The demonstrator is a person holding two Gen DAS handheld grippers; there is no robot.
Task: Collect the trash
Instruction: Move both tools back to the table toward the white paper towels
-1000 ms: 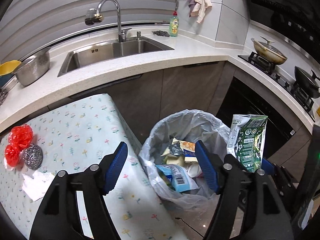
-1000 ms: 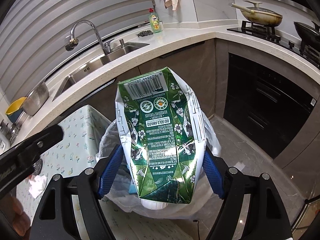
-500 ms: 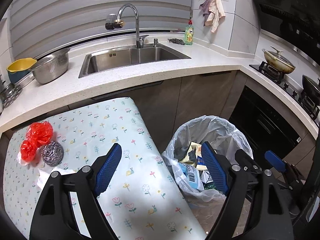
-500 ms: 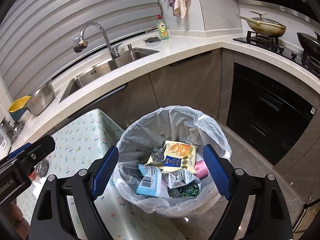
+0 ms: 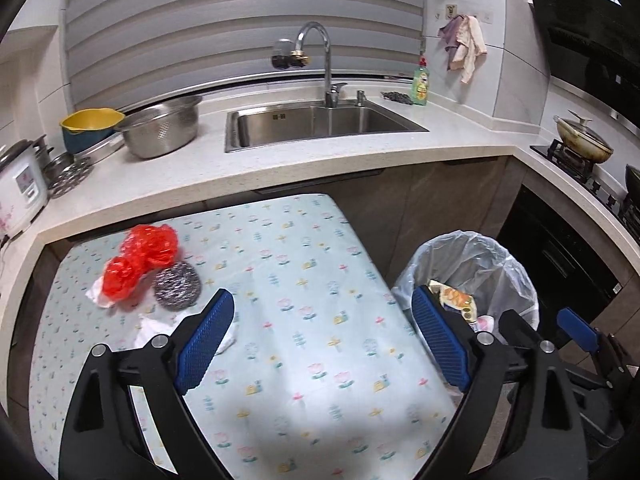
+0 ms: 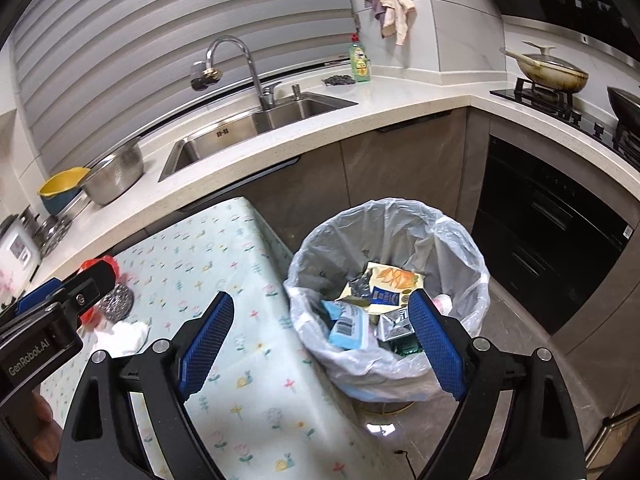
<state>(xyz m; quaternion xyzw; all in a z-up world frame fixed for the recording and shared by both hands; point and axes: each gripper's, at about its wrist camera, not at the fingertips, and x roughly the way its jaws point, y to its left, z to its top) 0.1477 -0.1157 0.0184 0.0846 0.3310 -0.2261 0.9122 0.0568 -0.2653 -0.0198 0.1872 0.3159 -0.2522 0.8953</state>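
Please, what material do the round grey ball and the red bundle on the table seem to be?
Grey ball: probably steel wire wool, a scourer; it glints and looks finely tangled. Red bundle: likely thin plastic mesh or film, glossy, crumpled and partly see-through.

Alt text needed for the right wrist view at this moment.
The open, empty right gripper hangs above a bag-lined trash bin full of wrappers and cartons, beside a floral-clothed table. At left, the left gripper partly hides red plastic, a steel scourer and white tissue.
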